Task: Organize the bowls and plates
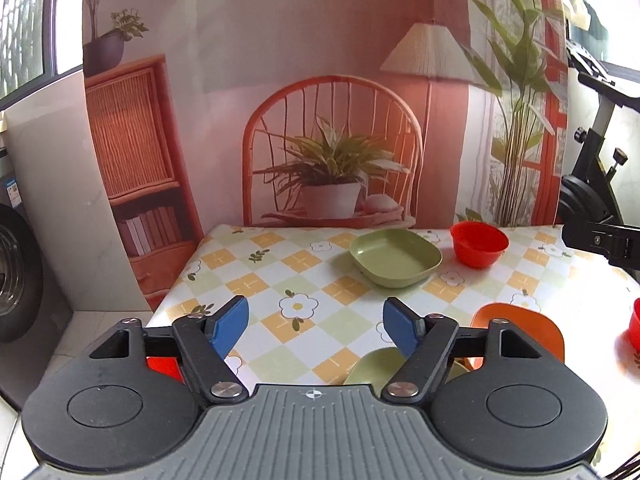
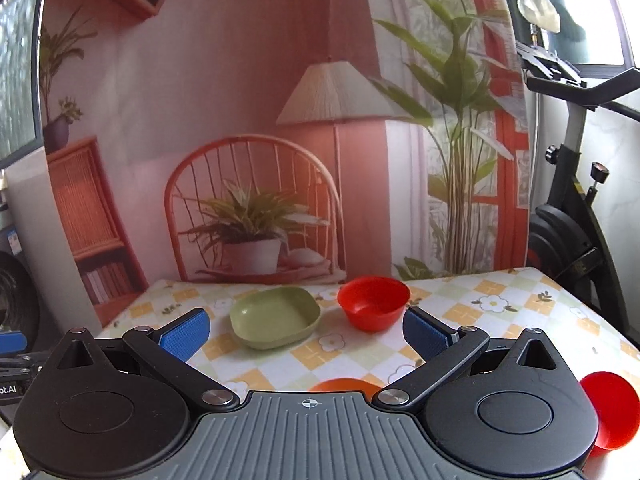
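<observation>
Far side of the bench: green square plate and, just right of it, a red bowl, apart, both upright and empty. Near side: orange plate and a second green plate, both mostly hidden behind the left tool's linkage; can't tell if they touch. Another red bowl sits near right, cut off by the right tool's body, tilted toward camera, looks empty. Red sliver under the left tool's left finger, unidentifiable. Both tools hover above the bench, jaws spread wide, gripping nothing. Printed room backdrop behind the bench; exercise bike far right.
</observation>
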Motion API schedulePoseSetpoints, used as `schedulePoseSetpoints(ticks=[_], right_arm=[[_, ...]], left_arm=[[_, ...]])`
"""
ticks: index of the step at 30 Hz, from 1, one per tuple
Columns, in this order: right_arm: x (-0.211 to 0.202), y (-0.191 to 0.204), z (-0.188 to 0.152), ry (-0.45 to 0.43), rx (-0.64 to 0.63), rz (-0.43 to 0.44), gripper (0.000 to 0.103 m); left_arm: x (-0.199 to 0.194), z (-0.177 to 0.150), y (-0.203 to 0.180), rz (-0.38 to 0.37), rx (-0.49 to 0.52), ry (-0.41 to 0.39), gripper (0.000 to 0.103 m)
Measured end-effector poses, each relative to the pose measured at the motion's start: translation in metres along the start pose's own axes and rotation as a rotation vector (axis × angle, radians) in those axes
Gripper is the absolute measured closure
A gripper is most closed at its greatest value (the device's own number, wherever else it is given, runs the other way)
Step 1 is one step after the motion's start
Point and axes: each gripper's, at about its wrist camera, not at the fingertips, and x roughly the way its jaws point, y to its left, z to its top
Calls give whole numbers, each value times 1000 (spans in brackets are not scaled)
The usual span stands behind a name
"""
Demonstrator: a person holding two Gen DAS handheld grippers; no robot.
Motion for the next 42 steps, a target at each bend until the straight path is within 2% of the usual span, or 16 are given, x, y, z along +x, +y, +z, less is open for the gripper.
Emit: schedulePoseSetpoints(ticks=[5, 8, 11, 13, 17, 19, 22, 24, 27, 30, 34, 37, 42], right_arm=[[31, 6, -22, 68, 0, 37, 6], [44, 8, -37, 127, 13, 67, 17], [52, 11, -52, 176, 16, 94, 26], [57, 13, -60, 201, 5, 109, 37], [57, 18, -70, 221, -12, 134, 46], [57, 22, -74, 230, -24, 147, 55], [57, 28, -82, 258, -40, 174, 62], [59, 32, -88, 284, -52, 188, 64], [60, 36, -96, 320, -61, 213, 72], [62, 39, -101, 346, -66, 230, 76], [62, 39, -103, 367, -58, 237, 76], [65, 36, -105, 380, -42, 232, 77], [69, 31, -107, 398, -17, 223, 77]], left_arm=[[34, -15, 1, -11, 16, 77, 41], [49, -28, 2, -28, 9, 119, 49], [60, -43, 7, -50, -27, 147, 50], [66, -51, 9, -62, -46, 166, 51], [72, -66, 10, -92, -85, 192, 51], [74, -71, 8, -92, -87, 207, 51], [78, -78, 4, -87, -69, 224, 53], [79, -82, 3, -95, -70, 237, 60], [80, -88, 2, -109, -79, 254, 61], [83, -92, 0, -113, -69, 277, 68], [85, -95, -1, -108, -67, 285, 70], [87, -96, 2, -110, -83, 294, 77], [90, -99, 4, -93, -106, 313, 78]])
